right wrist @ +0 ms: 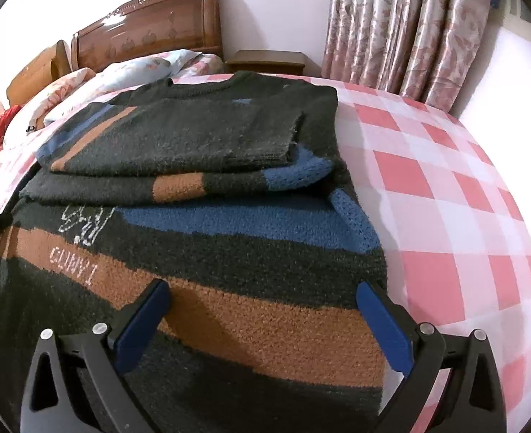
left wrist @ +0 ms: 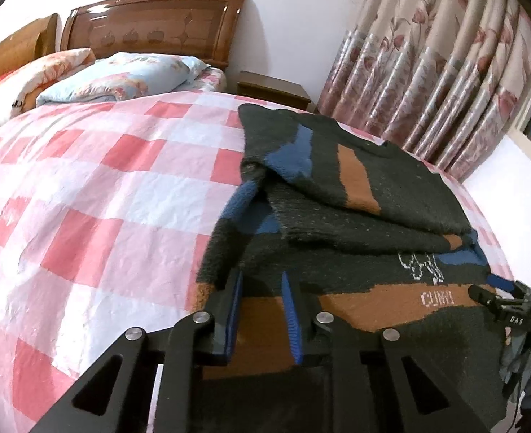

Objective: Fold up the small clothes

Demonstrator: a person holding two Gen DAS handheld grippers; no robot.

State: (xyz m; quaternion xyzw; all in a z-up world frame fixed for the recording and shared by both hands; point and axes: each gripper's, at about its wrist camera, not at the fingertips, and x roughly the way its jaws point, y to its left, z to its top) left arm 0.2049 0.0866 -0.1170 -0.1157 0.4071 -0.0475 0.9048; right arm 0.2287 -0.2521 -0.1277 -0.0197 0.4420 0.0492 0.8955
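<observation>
Two grippers, one sweater.

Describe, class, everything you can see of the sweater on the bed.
The sweater is a fuzzy, thick-looking knit, dark green-black with uneven orange-brown and blue bands, a white stitched figure and white lettering. It lies flat on the pink-and-white checked bedspread, both sleeves already folded across the body in stacked layers, the neckline towards the headboard. The left gripper, fingers apart, and the wide-open right gripper both sit over its near hem area; neither visibly grips any cloth.
</observation>
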